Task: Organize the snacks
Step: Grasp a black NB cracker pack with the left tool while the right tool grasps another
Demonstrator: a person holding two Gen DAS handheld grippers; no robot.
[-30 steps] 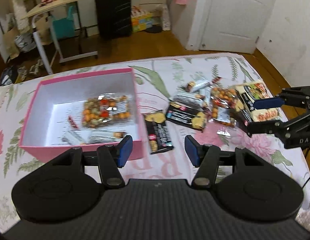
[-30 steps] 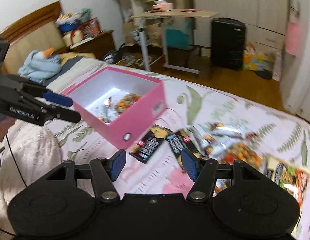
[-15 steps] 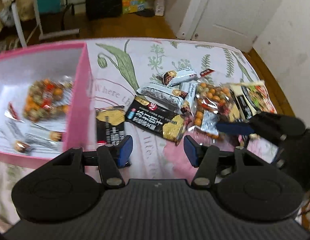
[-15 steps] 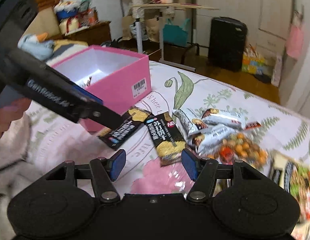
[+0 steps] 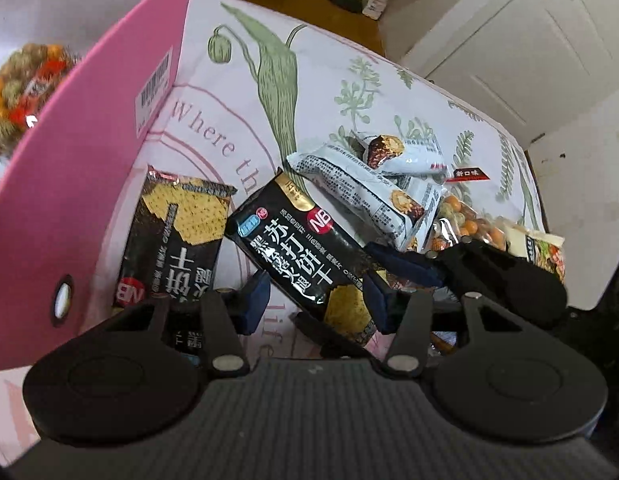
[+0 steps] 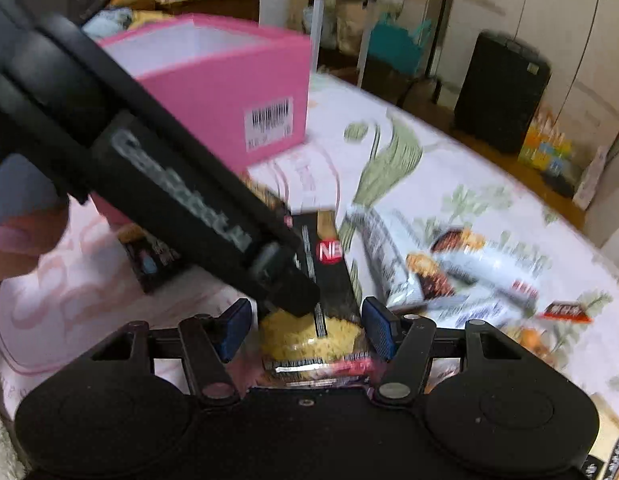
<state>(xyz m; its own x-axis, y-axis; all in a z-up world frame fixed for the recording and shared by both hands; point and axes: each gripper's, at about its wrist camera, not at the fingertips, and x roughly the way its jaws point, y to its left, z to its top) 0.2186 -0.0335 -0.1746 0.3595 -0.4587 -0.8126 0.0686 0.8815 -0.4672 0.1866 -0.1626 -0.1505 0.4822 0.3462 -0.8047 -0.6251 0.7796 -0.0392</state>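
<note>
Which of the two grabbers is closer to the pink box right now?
Left. The left gripper sits right beside the pink box; the right gripper is farther off, with the left one between it and the box.

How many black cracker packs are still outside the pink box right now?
2. One black cracker pack lies against the pink box wall; the other black cracker pack sits between both open grippers, left gripper and right gripper. More may be hidden under the pile.

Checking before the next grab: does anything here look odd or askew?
Yes. Both open grippers, left gripper and right gripper, straddle the same black soda-cracker packet, which lies skewed, one end riding up on the white snack bars. Neither has closed.
</note>
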